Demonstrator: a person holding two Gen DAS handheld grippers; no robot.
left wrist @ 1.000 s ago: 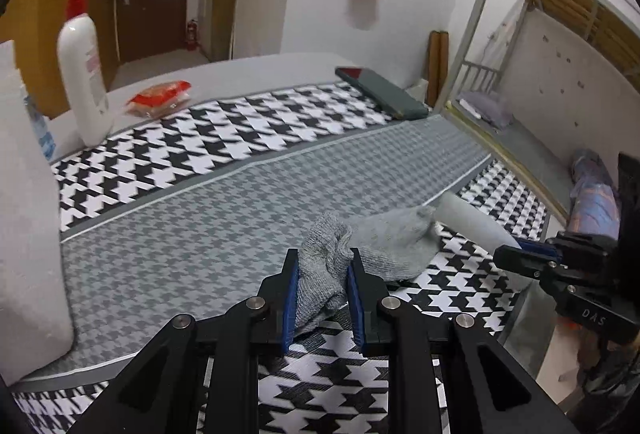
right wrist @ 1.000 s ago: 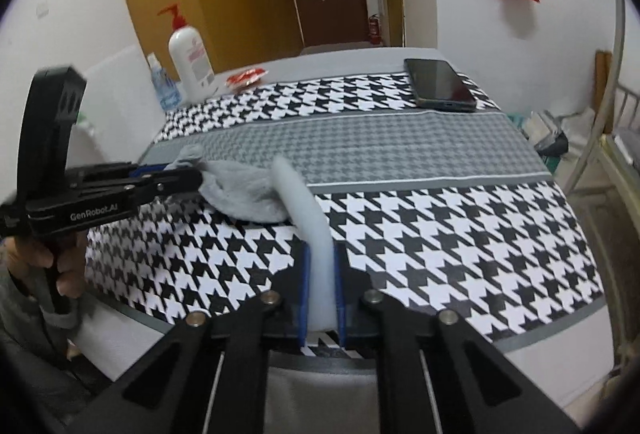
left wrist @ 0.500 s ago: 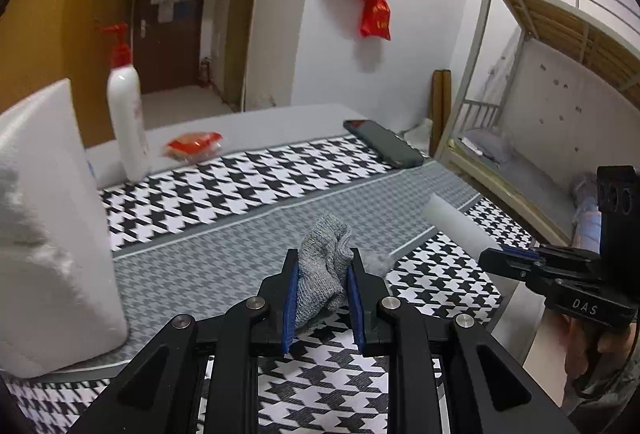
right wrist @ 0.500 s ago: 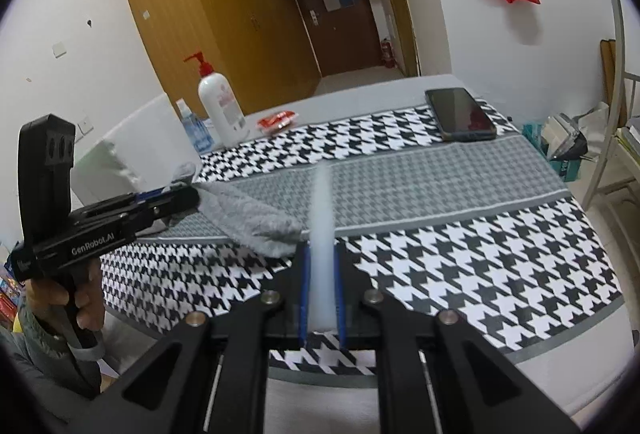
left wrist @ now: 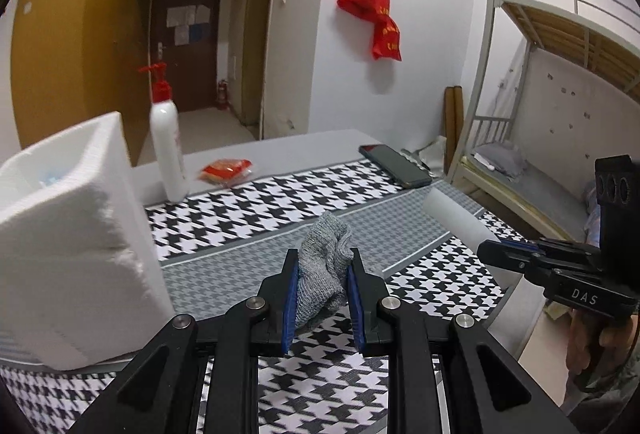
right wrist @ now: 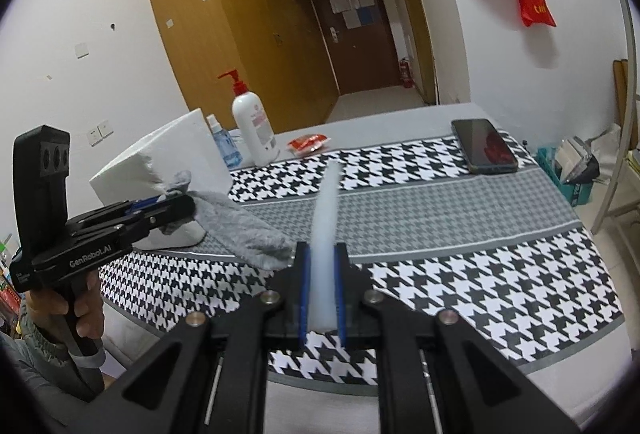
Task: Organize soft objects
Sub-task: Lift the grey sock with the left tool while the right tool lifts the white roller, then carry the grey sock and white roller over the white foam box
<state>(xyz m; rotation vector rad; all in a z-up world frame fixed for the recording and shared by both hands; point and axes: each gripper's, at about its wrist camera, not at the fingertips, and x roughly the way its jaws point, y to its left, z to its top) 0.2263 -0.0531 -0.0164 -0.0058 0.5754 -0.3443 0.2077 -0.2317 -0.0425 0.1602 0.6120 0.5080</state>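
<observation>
- Left claw (left wrist: 322, 270) is gripping a crumpled grey knit sock (left wrist: 325, 266) between its blue pads, jaws narrowed onto the fabric; the sock is hanging clear above the counter with the houndstooth-patterned cloth (left wrist: 256, 205).
- Right claw (right wrist: 322, 266) is pinching a pale white foam strip (right wrist: 327, 209), jaws nearly together; the strip is pointing toward 12 o'clock.
- In the right wrist view, the sock is trailing from the left claw at 9 o'clock toward the strip.
- White foam block (left wrist: 68, 234) is standing at 9 o'clock of the left claw.
- White pump bottle with red nozzle (right wrist: 253, 125) is sitting at 11 o'clock; black phone (right wrist: 484, 145) at 1 o'clock.
</observation>
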